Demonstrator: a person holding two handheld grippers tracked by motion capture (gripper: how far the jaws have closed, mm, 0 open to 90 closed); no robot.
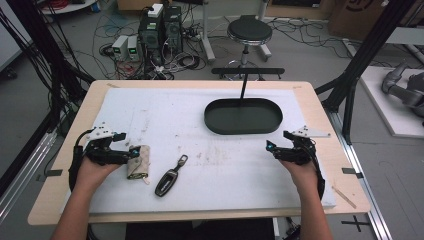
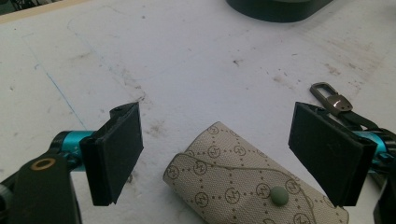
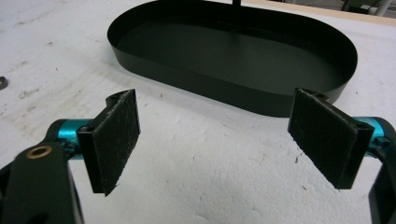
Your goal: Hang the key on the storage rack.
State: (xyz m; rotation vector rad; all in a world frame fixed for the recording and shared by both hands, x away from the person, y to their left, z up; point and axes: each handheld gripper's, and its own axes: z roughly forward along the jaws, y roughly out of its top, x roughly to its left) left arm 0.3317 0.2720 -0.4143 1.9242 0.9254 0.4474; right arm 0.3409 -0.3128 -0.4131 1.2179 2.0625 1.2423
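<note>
Currently the left gripper (image 2: 215, 158) sits with jaws spread wide, straddling the beige patterned key pouch (image 2: 252, 186); nothing held yet. Pouch lies flat on the white pad at the desk's (image 1: 65, 200) front left, just beside the black car key fob (image 1: 167, 181) with its strap and metal clasp (image 2: 331, 99). Right gripper (image 3: 215, 140) is also wide open and empty, hovering over bare pad in front of the black oval tray (image 3: 233, 88).

Risks as I see them:
- Pouch is soft fabric. A shallow pinch may catch only the top flap, near the green snap button (image 2: 279, 196), so the pouch could unfold or slip out on lift.
- In the left gripper view, the right-hand jaw is close to the fob strap. Closing off-centre could trap the strap or drag the fob along.
- Pushing down too hard digs the pads into the foam and shoves the pouch instead of gripping.
- Tray's upright post (image 1: 243, 86) is a snag point for any carry across.
</note>
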